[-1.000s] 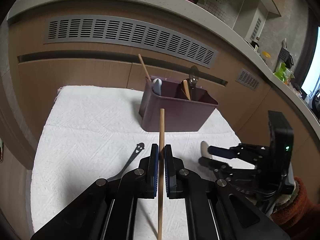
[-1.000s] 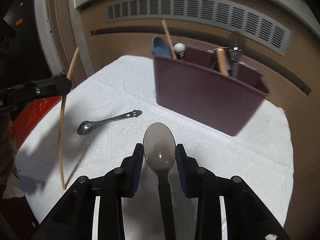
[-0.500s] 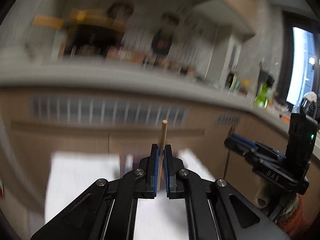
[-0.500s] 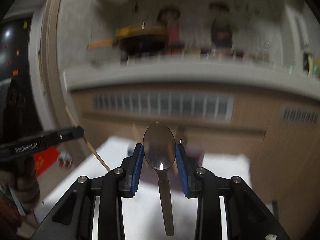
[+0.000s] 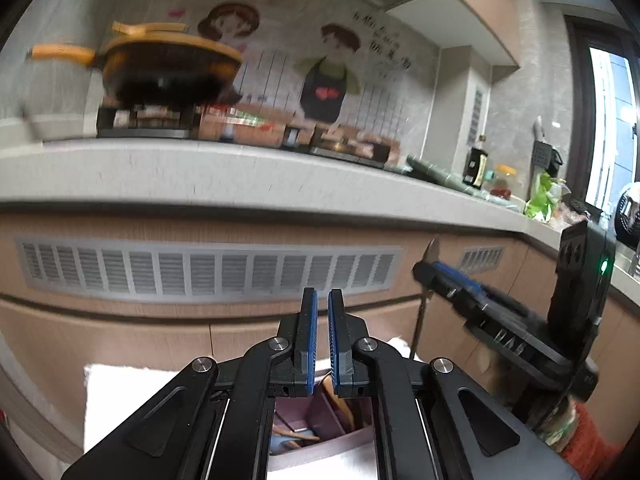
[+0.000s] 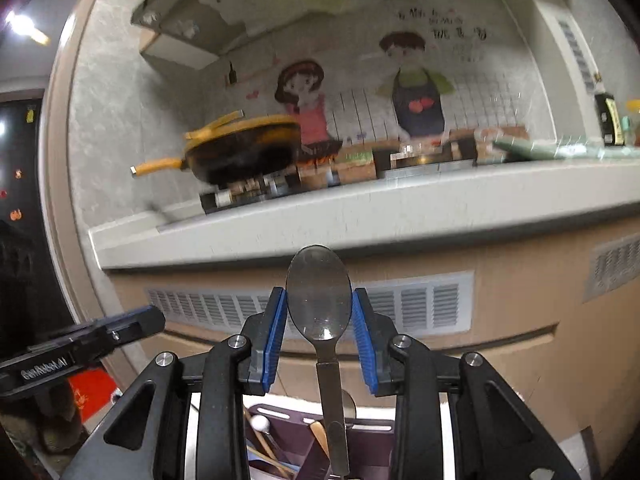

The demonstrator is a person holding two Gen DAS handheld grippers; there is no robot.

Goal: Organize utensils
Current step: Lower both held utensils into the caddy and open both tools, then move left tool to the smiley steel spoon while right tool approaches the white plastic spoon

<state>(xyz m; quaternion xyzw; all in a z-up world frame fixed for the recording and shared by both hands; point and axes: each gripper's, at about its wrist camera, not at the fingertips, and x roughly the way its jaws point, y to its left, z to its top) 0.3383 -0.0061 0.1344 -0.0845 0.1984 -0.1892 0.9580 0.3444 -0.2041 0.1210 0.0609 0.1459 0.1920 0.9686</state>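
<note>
My right gripper (image 6: pixel 319 312) is shut on the bowl of a metal spoon (image 6: pixel 320 300), whose handle hangs down into the purple utensil caddy (image 6: pixel 360 428) right below. My left gripper (image 5: pixel 319 312) is above the same caddy (image 5: pixel 320 440); its jaws stand a narrow gap apart with nothing between them. Wooden chopsticks (image 6: pixel 264 440), a white-tipped utensil and other pieces stand in the caddy. The right gripper (image 5: pixel 440 276) with the spoon's edge shows at the right of the left wrist view. The left gripper's finger (image 6: pixel 100 334) shows at the left of the right wrist view.
The caddy stands on a white cloth (image 5: pixel 120 396). Behind it is a wooden cabinet front with a grey vent grille (image 5: pixel 200 272) under a grey counter edge (image 5: pixel 240 176). A yellow-handled pan (image 5: pixel 160 68) sits on a stove on the counter.
Both grippers rose and tilted up over the caddy. The wooden chopstick held in the left gripper is gone from its jaws. The spoon's handle now hangs into the caddy.
</note>
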